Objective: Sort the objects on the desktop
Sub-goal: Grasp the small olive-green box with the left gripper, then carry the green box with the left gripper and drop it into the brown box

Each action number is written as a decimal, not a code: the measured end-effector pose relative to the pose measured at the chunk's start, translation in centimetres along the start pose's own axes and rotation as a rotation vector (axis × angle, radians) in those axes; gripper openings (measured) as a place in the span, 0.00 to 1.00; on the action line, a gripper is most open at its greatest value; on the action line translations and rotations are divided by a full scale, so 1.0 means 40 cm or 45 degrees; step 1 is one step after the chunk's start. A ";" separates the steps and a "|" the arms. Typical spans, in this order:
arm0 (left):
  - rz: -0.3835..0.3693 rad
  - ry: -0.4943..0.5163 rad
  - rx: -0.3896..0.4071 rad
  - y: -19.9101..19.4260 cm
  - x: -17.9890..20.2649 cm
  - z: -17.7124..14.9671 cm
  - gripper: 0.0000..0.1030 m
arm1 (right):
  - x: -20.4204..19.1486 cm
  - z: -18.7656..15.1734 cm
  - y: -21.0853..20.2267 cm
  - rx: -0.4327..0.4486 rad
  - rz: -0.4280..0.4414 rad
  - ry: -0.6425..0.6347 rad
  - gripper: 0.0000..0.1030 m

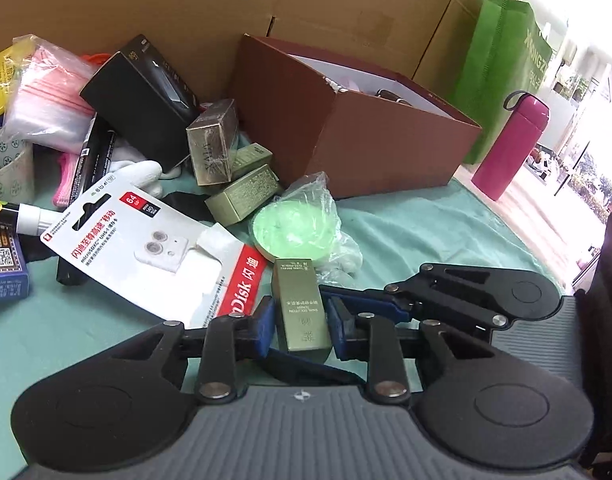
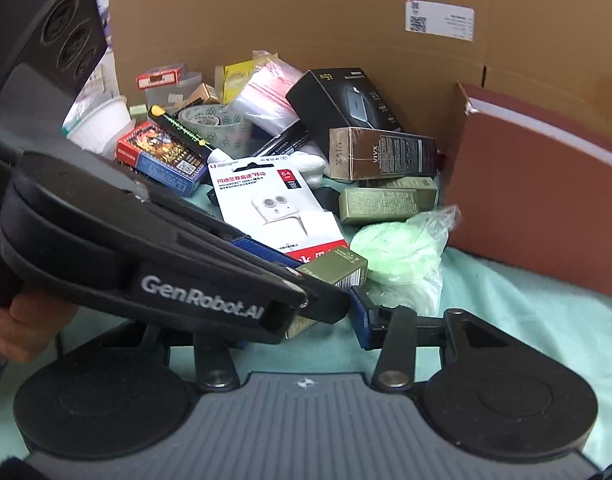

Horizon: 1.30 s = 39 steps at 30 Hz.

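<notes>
A small olive-green box [image 1: 302, 312] lies lengthwise between the blue pads of my left gripper [image 1: 302, 326], which is shut on it just above the teal cloth [image 1: 425, 232]. In the right wrist view the same box [image 2: 337, 268] shows past the left gripper's black housing [image 2: 166, 280], which a hand [image 2: 22, 320] holds. My right gripper [image 2: 302, 316] comes in from the right with its jaws apart. Its right finger [image 2: 361, 316] stands clear of the box, and the left one is hidden under the housing.
An open brown box [image 1: 385, 140] stands behind. A bagged green disc [image 1: 294, 228], a memory-card pack [image 1: 146, 240], olive boxes [image 1: 246, 196], a gold box [image 1: 214, 144], a black box [image 1: 138, 92] and a tape roll [image 1: 6, 168] crowd the left. A pink bottle [image 1: 513, 144] stands right.
</notes>
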<state>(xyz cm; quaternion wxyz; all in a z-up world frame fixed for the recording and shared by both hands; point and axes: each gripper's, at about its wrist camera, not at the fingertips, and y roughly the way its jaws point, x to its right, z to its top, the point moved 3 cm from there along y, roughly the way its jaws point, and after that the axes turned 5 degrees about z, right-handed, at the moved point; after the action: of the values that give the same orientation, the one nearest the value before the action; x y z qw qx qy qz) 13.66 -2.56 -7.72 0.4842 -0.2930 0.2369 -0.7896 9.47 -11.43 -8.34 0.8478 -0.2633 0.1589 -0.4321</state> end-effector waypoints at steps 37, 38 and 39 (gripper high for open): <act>-0.064 0.249 0.287 0.216 0.258 0.468 0.28 | 0.453 0.240 -0.101 0.291 -0.326 0.002 0.44; -0.052 0.236 0.291 0.230 0.253 0.476 0.31 | 0.468 0.239 -0.088 0.299 -0.325 0.018 0.44; -0.032 0.213 0.282 0.243 0.247 0.483 0.53 | 0.488 0.239 -0.074 0.305 -0.325 0.049 0.47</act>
<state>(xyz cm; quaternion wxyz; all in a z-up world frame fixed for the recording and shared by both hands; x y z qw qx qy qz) 29.56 -17.30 2.03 0.4821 -0.1738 0.1842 -0.8387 23.54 -25.85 0.33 0.8081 -0.1700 0.0878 -0.5570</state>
